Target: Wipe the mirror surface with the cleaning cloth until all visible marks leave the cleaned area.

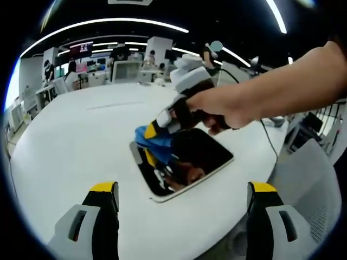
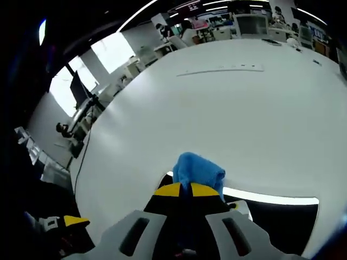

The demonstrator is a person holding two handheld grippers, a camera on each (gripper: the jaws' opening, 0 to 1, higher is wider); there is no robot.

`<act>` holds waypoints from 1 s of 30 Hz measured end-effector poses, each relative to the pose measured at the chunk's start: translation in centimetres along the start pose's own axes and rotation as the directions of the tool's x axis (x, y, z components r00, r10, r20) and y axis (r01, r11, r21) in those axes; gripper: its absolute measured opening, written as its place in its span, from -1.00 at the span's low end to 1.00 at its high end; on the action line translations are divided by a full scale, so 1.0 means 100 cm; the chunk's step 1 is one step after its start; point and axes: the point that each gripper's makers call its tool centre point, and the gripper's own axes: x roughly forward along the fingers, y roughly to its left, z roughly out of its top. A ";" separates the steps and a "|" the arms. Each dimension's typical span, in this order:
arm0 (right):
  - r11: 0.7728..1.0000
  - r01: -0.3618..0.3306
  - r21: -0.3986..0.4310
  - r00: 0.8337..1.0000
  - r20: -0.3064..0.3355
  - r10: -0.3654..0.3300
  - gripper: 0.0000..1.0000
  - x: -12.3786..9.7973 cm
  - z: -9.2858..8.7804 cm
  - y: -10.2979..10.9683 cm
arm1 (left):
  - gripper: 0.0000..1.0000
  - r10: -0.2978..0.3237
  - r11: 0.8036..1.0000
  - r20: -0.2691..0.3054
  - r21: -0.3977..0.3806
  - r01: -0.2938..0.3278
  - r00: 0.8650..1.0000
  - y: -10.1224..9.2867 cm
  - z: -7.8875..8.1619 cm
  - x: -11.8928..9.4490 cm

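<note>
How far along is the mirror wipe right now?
Done: the right tool is shut on the blue cloth and has it down on the mirror. In hand: wiping at the mirror's far end. Left: the rest of the glass; marks can't be judged under the reflections. The left tool waits open.
</note>
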 end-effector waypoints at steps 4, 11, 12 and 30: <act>0.999 -0.006 -0.034 1.000 0.005 0.006 -1.00 0.004 0.001 0.007 | 0.98 0.008 1.000 0.004 -0.007 -0.008 1.000 0.002 0.000 -0.001; 0.995 -0.013 -0.103 1.000 0.000 0.013 -1.00 0.010 0.003 0.014 | 0.98 0.012 1.000 0.005 -0.016 -0.012 1.000 0.003 0.000 -0.001; 0.995 -0.013 -0.104 1.000 0.000 0.013 -1.00 0.010 0.003 0.014 | 0.98 0.012 1.000 0.003 -0.016 -0.012 1.000 0.004 0.000 0.000; 0.990 -0.008 -0.143 1.000 -0.001 0.008 -1.00 0.008 0.000 0.017 | 0.98 0.020 1.000 0.009 -0.023 -0.020 1.000 0.005 0.001 -0.001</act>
